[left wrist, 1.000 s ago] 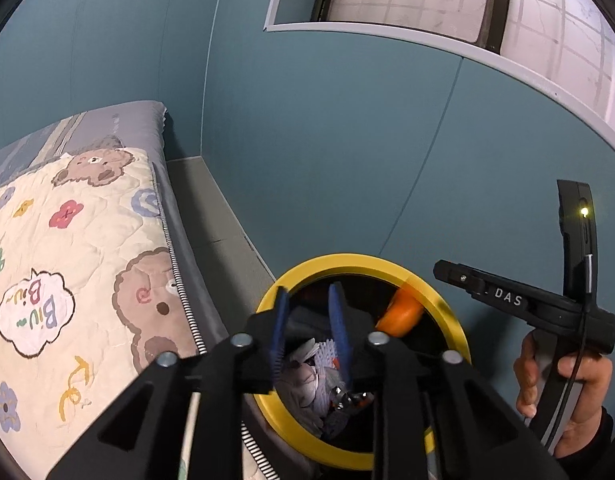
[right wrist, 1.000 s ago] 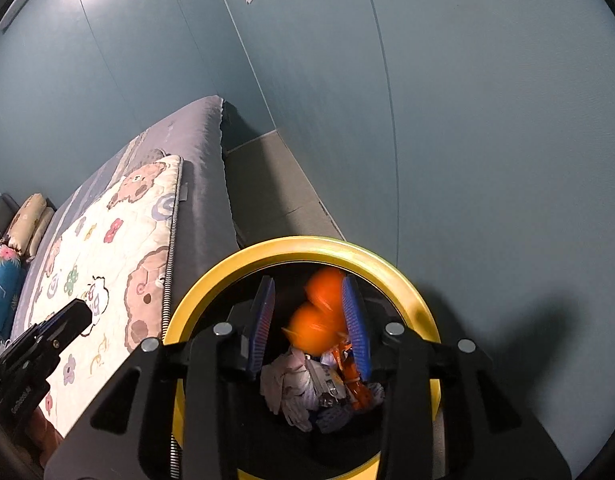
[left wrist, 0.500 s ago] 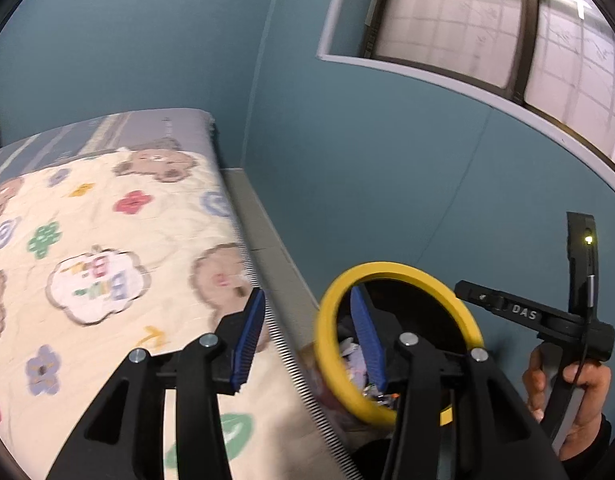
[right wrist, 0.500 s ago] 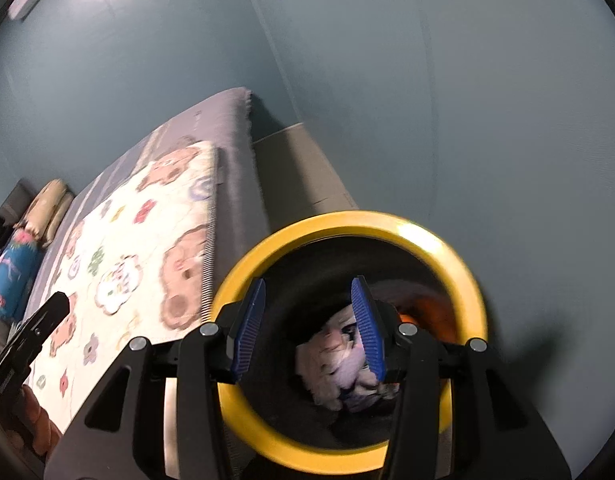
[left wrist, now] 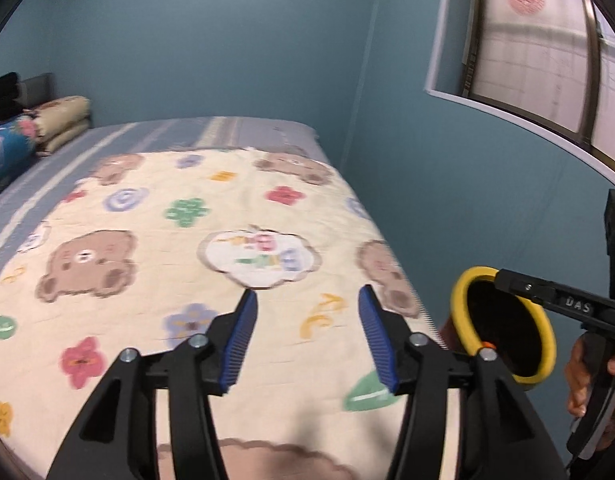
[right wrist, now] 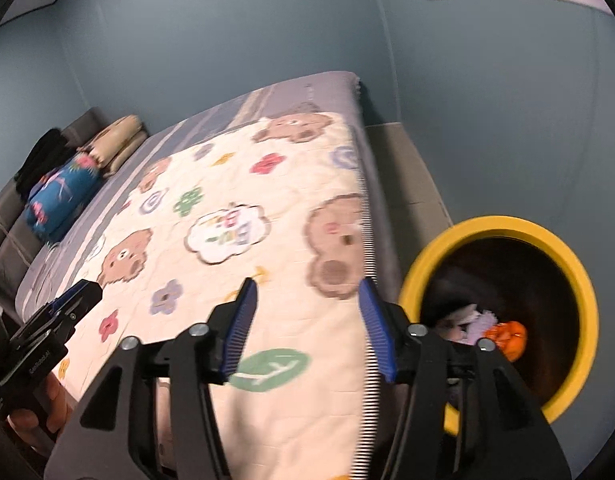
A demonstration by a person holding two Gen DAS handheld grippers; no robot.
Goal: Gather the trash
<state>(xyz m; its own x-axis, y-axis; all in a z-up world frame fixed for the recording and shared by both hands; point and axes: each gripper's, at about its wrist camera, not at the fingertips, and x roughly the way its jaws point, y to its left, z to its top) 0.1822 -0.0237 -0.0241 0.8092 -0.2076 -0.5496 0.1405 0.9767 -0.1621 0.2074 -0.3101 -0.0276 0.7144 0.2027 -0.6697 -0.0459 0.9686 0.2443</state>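
Observation:
A yellow-rimmed trash bin [right wrist: 555, 240] stands beside the bed, at the right in the left wrist view [left wrist: 463, 312] too. Inside it lie orange trash [right wrist: 507, 336] and pale crumpled wrappers [right wrist: 473, 320]. My left gripper [left wrist: 307, 332] is open and empty over the bed's quilt. My right gripper [right wrist: 305, 328] is open and empty, over the quilt's edge, left of the bin. The right gripper's body [left wrist: 563, 304] shows in the left wrist view, the left one's body [right wrist: 51, 332] in the right wrist view.
A bed with a cream bear-and-flower quilt [left wrist: 195, 248] fills the left. Folded pillows and a blue bolster [right wrist: 63, 196] lie at its far end. A teal wall [left wrist: 467, 184] with a window [left wrist: 547, 52] runs along the right, with a narrow floor strip [right wrist: 403, 168].
Both grippers swung left, away from above the bin toward the bed. Both opened wider. The orange trash that was between the right fingers now lies in the bin.

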